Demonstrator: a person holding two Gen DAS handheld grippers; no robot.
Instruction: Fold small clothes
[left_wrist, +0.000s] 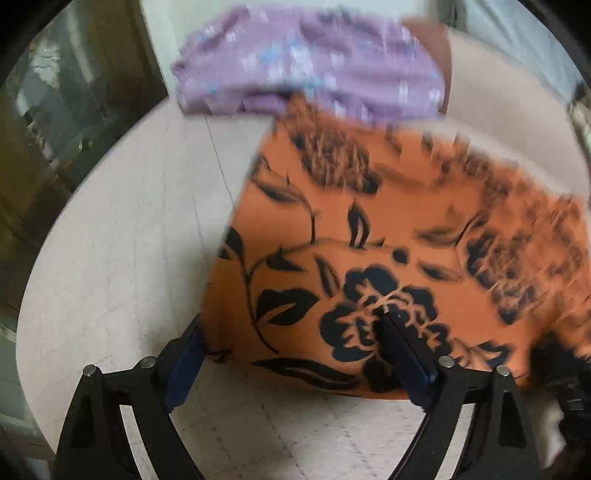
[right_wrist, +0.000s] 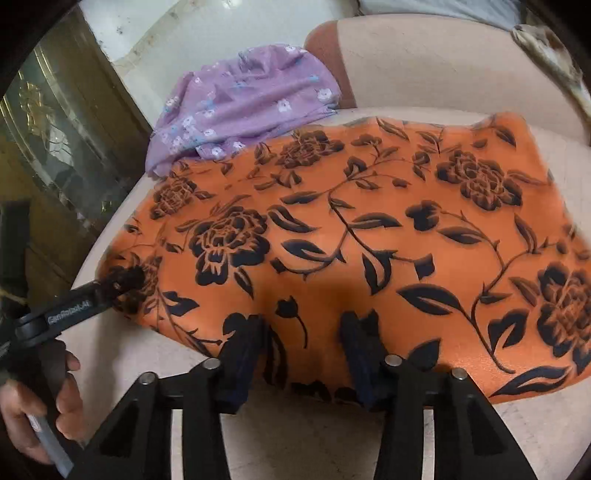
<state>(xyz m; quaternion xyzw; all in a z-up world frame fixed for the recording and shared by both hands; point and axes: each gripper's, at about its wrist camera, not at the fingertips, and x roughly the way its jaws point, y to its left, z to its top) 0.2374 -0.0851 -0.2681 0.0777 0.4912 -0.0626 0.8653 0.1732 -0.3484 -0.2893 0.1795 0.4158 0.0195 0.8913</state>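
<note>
An orange cloth with black flowers (left_wrist: 369, 240) (right_wrist: 351, 229) lies spread on a beige cushioned seat (left_wrist: 110, 240) (right_wrist: 461, 74). My left gripper (left_wrist: 291, 343) is open, with its fingers wide apart at the cloth's near left edge; the right finger rests on the cloth. It shows in the right wrist view (right_wrist: 122, 280) at the cloth's left corner. My right gripper (right_wrist: 303, 343) is open at the cloth's near edge, with both fingers over the fabric. A purple floral garment (left_wrist: 306, 62) (right_wrist: 236, 107) lies bunched at the far left.
A glass-fronted cabinet (left_wrist: 55, 110) (right_wrist: 55, 147) stands left of the seat. The seat's backrest (right_wrist: 424, 62) rises behind the cloth. A hand (right_wrist: 37, 406) holds the left gripper's handle.
</note>
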